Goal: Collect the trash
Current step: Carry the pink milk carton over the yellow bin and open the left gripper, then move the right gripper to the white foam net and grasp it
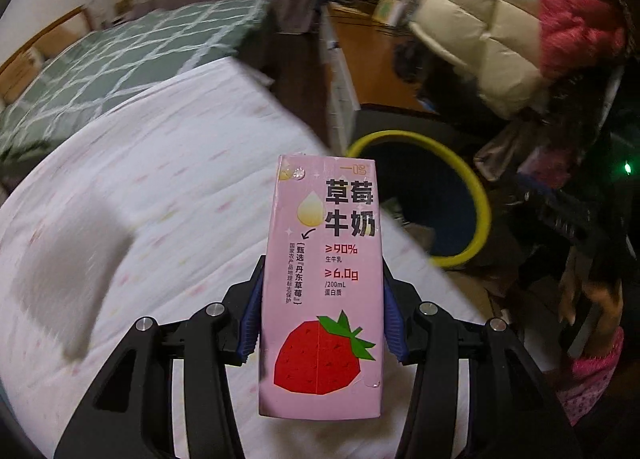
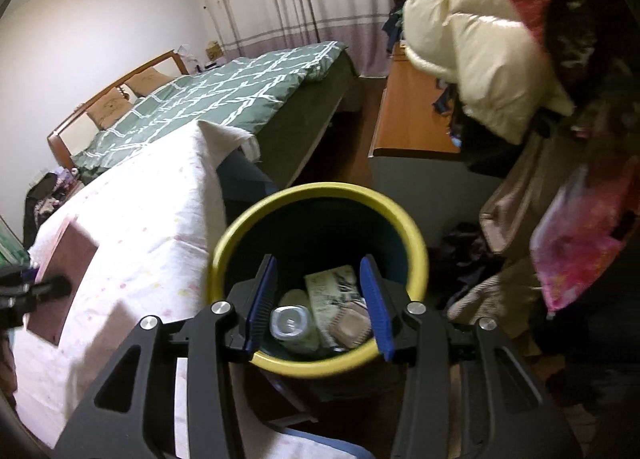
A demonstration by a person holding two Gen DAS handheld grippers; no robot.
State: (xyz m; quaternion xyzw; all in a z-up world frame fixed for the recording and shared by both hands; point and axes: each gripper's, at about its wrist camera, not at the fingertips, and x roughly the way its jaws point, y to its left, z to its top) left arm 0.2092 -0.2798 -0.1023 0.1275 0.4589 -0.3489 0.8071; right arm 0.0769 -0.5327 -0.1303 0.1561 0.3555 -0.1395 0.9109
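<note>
My left gripper (image 1: 322, 315) is shut on a pink strawberry milk carton (image 1: 322, 283), held upright above the white flowered tablecloth (image 1: 168, 163). The dark trash bin with a yellow rim (image 1: 476, 195) stands beyond the table edge to the right. In the right wrist view my right gripper (image 2: 318, 307) is open and empty, directly over the bin (image 2: 320, 191). Inside the bin lie a bottle (image 2: 292, 325), a printed packet (image 2: 336, 291) and a brown item (image 2: 352, 329). The left gripper and carton show blurred at the far left (image 2: 48, 283).
A blurred grey-white object (image 1: 68, 267) lies on the tablecloth at left. A bed with a green checked cover (image 2: 224, 99) stands behind. A wooden desk (image 2: 412, 115) is right of the bin. The person's cream and pink jacket (image 2: 472, 43) hangs over the right side.
</note>
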